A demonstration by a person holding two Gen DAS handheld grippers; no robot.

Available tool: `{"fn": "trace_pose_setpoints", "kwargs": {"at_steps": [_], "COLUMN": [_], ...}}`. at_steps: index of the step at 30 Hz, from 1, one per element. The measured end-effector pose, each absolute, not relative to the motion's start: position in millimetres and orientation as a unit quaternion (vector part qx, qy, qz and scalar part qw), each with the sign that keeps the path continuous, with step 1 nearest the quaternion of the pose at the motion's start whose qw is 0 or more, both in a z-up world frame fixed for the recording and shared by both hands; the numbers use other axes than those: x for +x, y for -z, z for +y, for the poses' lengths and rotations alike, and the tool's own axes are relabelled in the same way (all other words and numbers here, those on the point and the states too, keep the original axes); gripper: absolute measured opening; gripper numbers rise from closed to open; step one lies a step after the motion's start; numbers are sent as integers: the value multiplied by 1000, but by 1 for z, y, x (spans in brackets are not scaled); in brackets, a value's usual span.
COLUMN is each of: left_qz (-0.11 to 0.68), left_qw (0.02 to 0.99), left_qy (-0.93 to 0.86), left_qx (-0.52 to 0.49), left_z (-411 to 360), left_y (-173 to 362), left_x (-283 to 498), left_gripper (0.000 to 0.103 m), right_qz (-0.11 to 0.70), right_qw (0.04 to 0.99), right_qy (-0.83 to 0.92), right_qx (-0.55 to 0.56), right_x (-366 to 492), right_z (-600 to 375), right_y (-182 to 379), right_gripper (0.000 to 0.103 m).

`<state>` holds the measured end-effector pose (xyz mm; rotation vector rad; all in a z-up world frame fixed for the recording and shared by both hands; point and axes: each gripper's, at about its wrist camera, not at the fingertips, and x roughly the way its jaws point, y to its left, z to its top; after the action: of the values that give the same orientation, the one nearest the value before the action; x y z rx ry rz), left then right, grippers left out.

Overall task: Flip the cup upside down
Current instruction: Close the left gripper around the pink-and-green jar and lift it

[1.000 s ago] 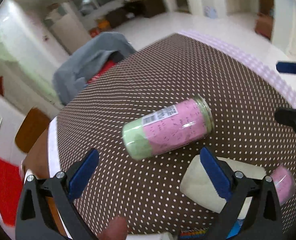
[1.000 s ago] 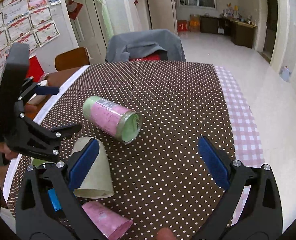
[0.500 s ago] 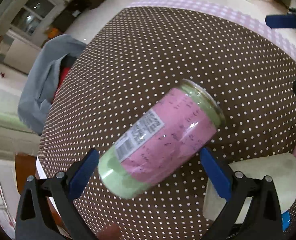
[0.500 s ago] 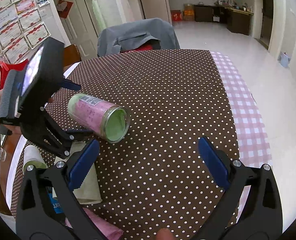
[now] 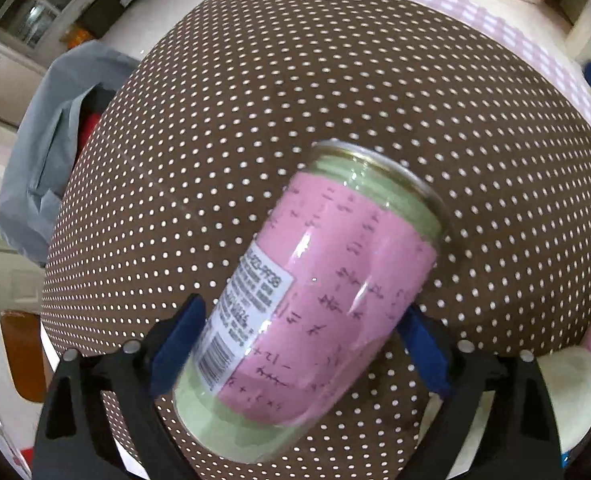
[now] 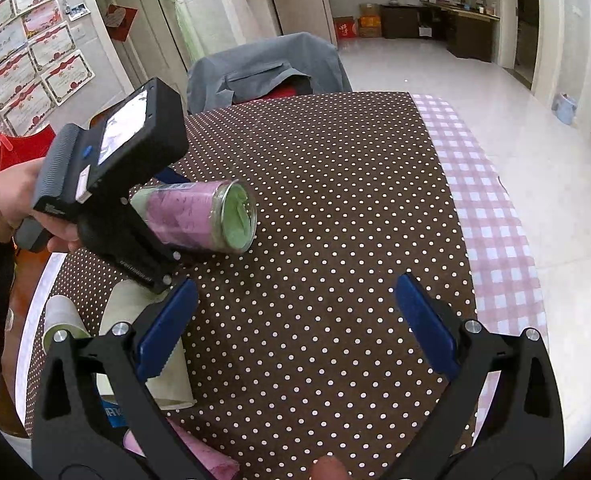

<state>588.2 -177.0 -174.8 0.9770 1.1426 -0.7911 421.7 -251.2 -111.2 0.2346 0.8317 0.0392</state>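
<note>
On a brown tablecloth (image 6: 335, 208) scattered with white dots, a clear glass cup (image 5: 315, 300) lined with pink and green paper lies on its side, its open mouth turned toward the checked pink border (image 6: 491, 216) on the cloth's far edge. A white barcode label (image 5: 247, 312) runs along the cup's flank, and small handwritten marks cover the pink paper.

The left gripper (image 5: 301, 348), gripped by a bare hand (image 6: 3, 204), reaches around the cup's lower body, one blue pad (image 5: 177, 344) at each side of the glass. Its fingers stand wide, roughly the cup's width apart. From the left wrist view the pads look close against the glass; whether they actually press it cannot be told. From the right wrist view the cup (image 6: 203, 216) rests low at the cloth with the left gripper's black frame (image 6: 135, 240) covering its base end.

The right gripper (image 6: 295, 328) hangs over bare cloth near the table's front edge, its fingers spread wide and holding nothing, well apart from the cup.

Beside the left gripper lie rolled sheets of paper: a cream roll (image 6: 147, 352), a pale green-ended roll (image 6: 61, 328) and a pink roll (image 6: 199, 452) at the near edge.

Beyond the table, a chair draped with a grey jacket (image 6: 263, 68) stands at the far side. Framed certificates (image 6: 27, 60) line the wall on the left, and pale floor tiles (image 6: 455, 92) stretch toward a dark sideboard (image 6: 439, 28).
</note>
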Motion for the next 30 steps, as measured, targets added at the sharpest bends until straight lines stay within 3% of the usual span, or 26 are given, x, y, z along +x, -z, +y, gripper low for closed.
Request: {"fn": "trace_pose_setpoints", "kwargs": {"at_steps": [5, 14, 30], "left_qz": [528, 539, 516], "left_qw": [675, 718, 775], "left_qy": [344, 318, 286], "left_qx": [384, 304, 226], "left_z": [-174, -148, -107], "left_y": [173, 171, 124], "left_x": [612, 631, 589], "left_gripper": [83, 80, 75], "right_qz": [405, 399, 374], "right_qw": [906, 908, 919], "right_qy": [-18, -12, -7], "right_qx": [120, 126, 126], "right_x": [415, 395, 352], "right_z": [-252, -255, -251], "right_y": [113, 108, 82], "right_gripper": [97, 97, 97]}}
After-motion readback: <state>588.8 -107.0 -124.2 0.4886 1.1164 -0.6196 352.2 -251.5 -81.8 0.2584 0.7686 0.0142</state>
